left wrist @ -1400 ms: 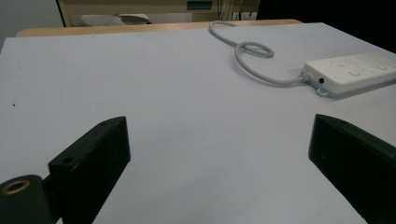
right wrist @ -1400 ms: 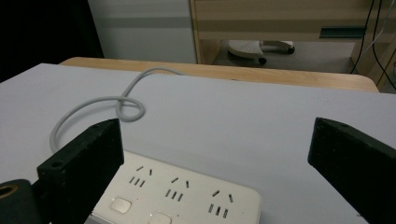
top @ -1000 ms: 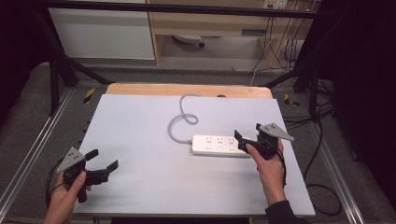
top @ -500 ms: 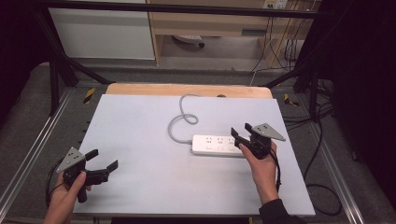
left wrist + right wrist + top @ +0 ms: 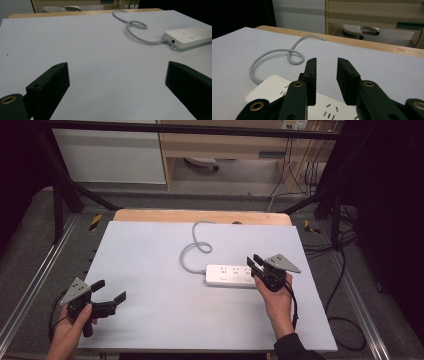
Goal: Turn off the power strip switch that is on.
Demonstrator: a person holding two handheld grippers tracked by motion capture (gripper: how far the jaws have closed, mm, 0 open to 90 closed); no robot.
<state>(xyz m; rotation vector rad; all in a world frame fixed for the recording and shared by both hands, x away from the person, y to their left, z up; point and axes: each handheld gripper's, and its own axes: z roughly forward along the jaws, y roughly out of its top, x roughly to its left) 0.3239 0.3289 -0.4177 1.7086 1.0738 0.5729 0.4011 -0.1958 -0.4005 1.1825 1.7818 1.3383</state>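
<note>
The power strip (image 5: 230, 275) looks like smooth white plastic, its cable (image 5: 192, 251) grey and rubbery. The table (image 5: 150, 270) top is matt pale grey; its far edge shows bare wood. Gripper jaws look matt black plastic.

This is looking like a lab or test room set up for recording. A table (image 5: 150, 245) with a plain pale sheet over its wooden top is standing inside a frame of black metal bars (image 5: 60, 195), with rails (image 5: 30, 290) running along both sides on a grey floor (image 5: 30, 220). Loose cables (image 5: 345, 270) are trailing on the right, yellow-and-black tape marks (image 5: 95, 221) are sitting by the table's corners, and a light wooden cabinet (image 5: 220, 145) is standing behind.
</note>
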